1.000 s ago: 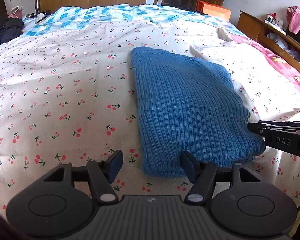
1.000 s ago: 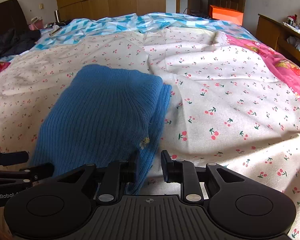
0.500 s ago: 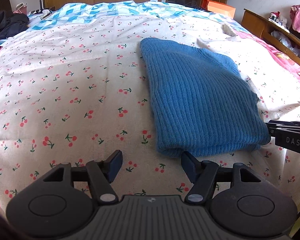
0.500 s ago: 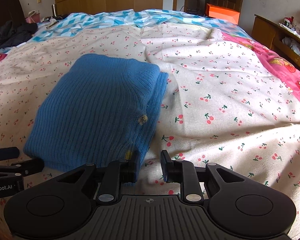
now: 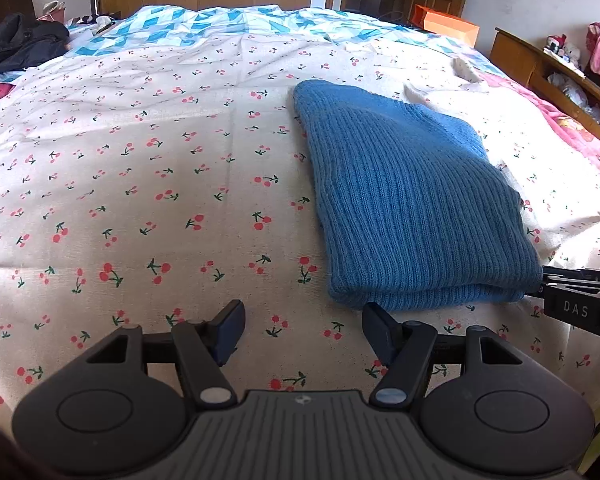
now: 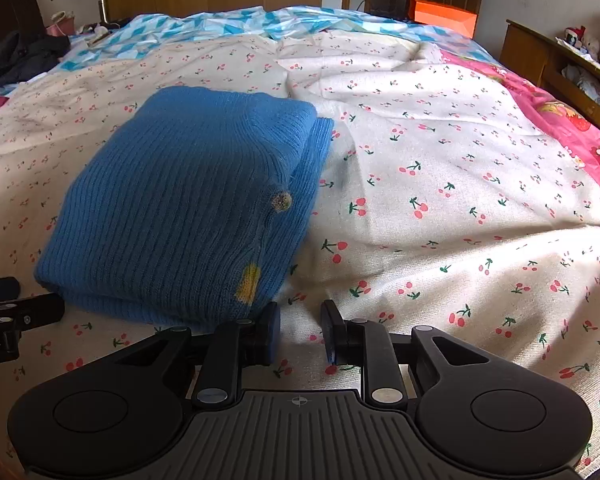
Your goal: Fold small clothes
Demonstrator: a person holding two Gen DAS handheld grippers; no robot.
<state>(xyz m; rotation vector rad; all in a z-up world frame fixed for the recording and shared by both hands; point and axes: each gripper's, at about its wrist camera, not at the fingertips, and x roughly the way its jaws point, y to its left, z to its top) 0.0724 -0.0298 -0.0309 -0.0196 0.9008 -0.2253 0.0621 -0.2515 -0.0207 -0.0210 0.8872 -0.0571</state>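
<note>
A folded blue ribbed sweater (image 5: 412,208) lies flat on the cherry-print sheet (image 5: 140,184). In the right wrist view the sweater (image 6: 188,200) shows a small button and a yellow patch near its right edge. My left gripper (image 5: 303,316) hovers open just short of the sweater's near left corner, with only sheet between its fingers. My right gripper (image 6: 300,316) is at the near right corner with its jaws narrowly apart and nothing between them. Each gripper shows at the edge of the other's view, flanking the sweater's near edge.
A blue and white quilt (image 5: 204,28) covers the far end of the bed. A pink blanket (image 6: 572,132) runs down the right side beside a wooden shelf (image 5: 548,68). Dark clothes (image 5: 20,44) are piled at the far left. An orange box (image 6: 444,14) sits beyond the bed.
Both grippers have drawn back from the sweater's near edge. The fingers that overlapped its corners now stand just short of it. The sweater itself has stayed put.
</note>
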